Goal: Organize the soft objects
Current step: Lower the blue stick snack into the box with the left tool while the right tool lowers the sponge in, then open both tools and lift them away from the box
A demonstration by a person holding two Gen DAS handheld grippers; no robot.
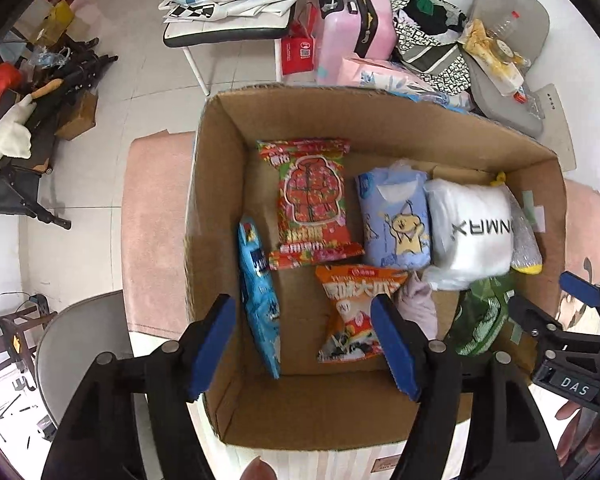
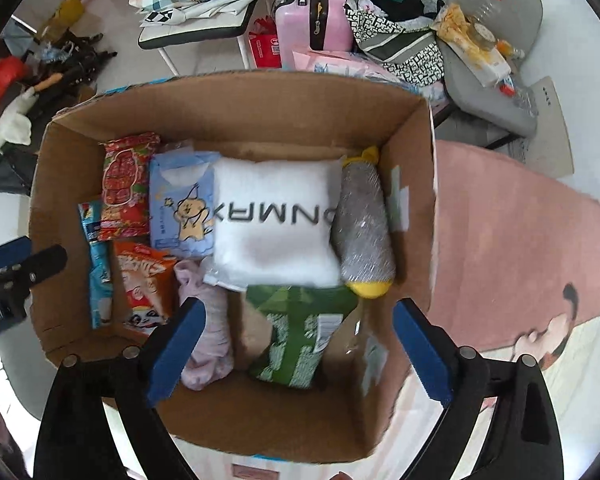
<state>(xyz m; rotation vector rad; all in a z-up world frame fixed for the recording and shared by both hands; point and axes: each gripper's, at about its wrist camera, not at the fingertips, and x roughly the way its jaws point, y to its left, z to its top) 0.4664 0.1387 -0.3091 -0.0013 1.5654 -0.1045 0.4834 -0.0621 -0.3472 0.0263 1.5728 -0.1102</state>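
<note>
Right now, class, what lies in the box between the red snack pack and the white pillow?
The light blue cartoon pack sits between the red snack pack and the white pillow; both views show it.

Pink blanket point(image 2: 500, 220), printed with a cartoon figure at one end, spread over a bed.
Resting on it: one open cardboard box point(image 2: 236, 120).
On the box floor: red snack bag point(image 1: 314, 196), blue packet point(image 1: 258, 300), orange snack bag point(image 1: 354, 312), white pillow point(image 2: 276, 224), green bag point(image 2: 300, 336), grey-and-yellow roll point(image 2: 364, 232).
</note>
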